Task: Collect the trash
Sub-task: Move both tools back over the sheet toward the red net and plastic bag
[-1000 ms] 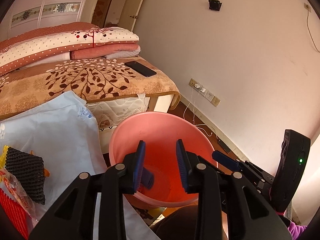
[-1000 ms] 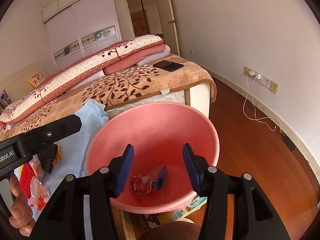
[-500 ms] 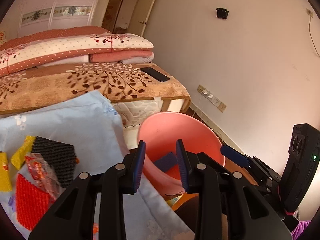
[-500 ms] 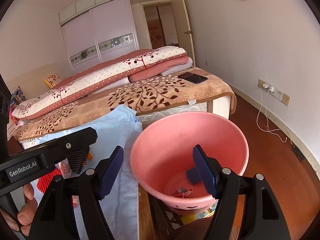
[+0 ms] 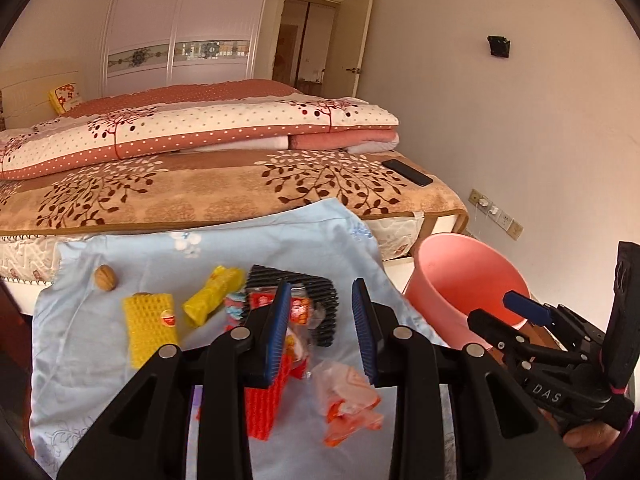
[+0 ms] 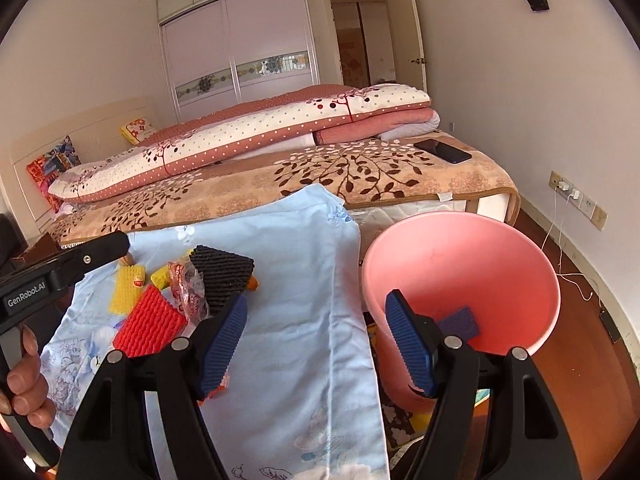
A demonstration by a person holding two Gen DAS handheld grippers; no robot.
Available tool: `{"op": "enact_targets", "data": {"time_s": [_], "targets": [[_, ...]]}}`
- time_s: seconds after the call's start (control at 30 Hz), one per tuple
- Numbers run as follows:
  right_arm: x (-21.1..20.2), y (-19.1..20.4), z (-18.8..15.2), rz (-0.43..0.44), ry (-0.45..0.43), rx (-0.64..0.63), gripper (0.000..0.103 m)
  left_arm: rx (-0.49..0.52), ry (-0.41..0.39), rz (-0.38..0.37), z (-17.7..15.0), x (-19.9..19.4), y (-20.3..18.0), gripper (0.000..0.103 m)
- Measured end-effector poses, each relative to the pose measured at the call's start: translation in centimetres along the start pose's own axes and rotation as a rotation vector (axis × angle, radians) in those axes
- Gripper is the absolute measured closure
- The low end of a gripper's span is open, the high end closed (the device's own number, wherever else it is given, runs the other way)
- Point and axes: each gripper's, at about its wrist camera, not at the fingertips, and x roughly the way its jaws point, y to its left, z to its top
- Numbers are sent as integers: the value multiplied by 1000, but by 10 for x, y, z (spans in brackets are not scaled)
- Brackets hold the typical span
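On the pale blue cloth (image 5: 280, 240) by the bed (image 5: 224, 196) lay most of the trash: a yellow foam net (image 5: 150, 330), a yellow wrapper (image 5: 214, 294), a black foam net (image 5: 308, 286), a red foam net (image 5: 266, 404), clear red-printed wrappers (image 5: 298, 312) and a crumpled orange-and-clear wrapper (image 5: 348, 400), plus a walnut (image 5: 105, 278) near the cloth's far-left edge. The L gripper (image 5: 320, 336) hung over the pile w/ jaws apart and nothing clamped; the wrappers and red net showed btw and below its blue pads (image 5: 276, 332), no pinch visible. To the R of the cloth stood the pink bucket (image 6: 460, 240), mouth tilted toward the cameras, w/ a dark blue foam piece (image 6: 460, 322) inside. The R gripper (image 6: 316, 344) was spread wide and empty, its L pad over the cloth's edge near the black net, its R pad in front of the bucket's rim. A person's hand (image 6: 24, 384) gripped the L tool's handle at the frame edge. A black phone (image 6: 442, 151) lay on the bed's far corner.
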Motion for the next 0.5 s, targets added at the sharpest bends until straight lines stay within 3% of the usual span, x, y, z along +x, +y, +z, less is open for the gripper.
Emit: {"op": "enact_targets", "data": {"time_s": [0.27,0.4,0.5], "targets": [[8,35,-13,108,42,-101,32,-47,84,21,-34,-10,47,71],[13,47,-21,166,76,-115,21,-68,149,33,-51,-4,58,71],[15,52,-23,181,82,-115,21,-50,199,59,-60,7,60,71]]}}
